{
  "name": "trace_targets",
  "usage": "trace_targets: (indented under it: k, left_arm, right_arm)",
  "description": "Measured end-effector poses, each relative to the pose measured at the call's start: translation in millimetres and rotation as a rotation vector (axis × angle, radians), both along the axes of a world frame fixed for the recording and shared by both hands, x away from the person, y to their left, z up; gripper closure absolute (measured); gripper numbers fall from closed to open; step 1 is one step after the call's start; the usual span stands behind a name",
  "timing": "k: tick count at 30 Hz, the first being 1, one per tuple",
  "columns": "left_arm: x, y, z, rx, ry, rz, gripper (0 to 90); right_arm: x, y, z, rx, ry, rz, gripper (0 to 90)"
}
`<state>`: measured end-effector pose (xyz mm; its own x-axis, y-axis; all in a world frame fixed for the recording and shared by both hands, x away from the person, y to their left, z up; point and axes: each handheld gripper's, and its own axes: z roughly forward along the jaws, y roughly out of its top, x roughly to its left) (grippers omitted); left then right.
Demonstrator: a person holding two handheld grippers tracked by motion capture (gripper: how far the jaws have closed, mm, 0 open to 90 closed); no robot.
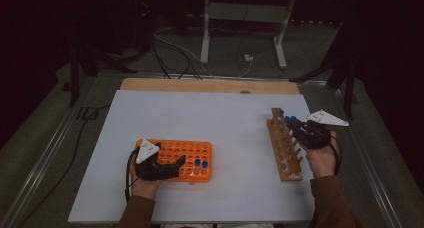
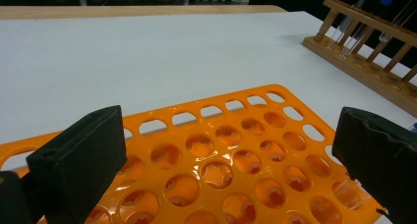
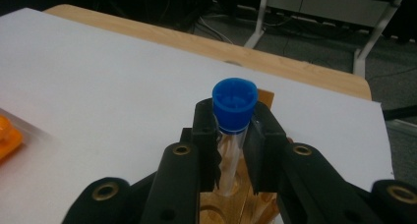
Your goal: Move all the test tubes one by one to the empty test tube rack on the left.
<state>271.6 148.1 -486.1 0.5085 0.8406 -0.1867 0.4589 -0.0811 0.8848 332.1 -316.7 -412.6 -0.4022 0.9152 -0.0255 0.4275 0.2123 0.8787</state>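
I can read no text, label, brand, number or sign anywhere from my station. The orange plastic tube rack (image 2: 231,155) shows bare moulded holes with no markings I can make out, the wooden tube rack (image 1: 284,147) carries no lettering, and the blue cap of the clear test tube (image 3: 234,100) has only a moulded ribbed pattern, not characters. The white tabletop (image 1: 220,123) is blank.
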Motion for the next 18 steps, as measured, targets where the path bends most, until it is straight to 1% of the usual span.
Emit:
trace_targets:
  k: [4, 6, 11, 15, 18]
  left_arm:
    - [0.0, -0.4, -0.4, -0.002, 0.003, 0.002, 0.8]
    - [0.4, -0.8, -1.1, 0.002, 0.009, -0.003, 0.8]
    - [1.0, -2.8, -2.2, -0.002, 0.016, -0.004, 0.8]
    - [0.6, -3.8, -2.4, 0.000, 0.017, -0.007, 0.8]
    - [0.9, -4.5, -2.6, -0.002, 0.016, -0.009, 0.9]
  right_arm:
    - [-2.9, 1.4, 7.6, 0.003, -0.026, 0.003, 76.9]
    - [-4.2, 1.0, 10.3, 0.013, -0.040, 0.005, 76.9]
    - [-7.8, 1.9, 13.8, 0.016, -0.059, 0.010, 76.8]
    - [-13.6, 3.8, 16.7, 0.026, -0.089, 0.020, 76.9]
    - [-17.5, 6.1, 18.1, 0.032, -0.102, 0.032, 76.8]
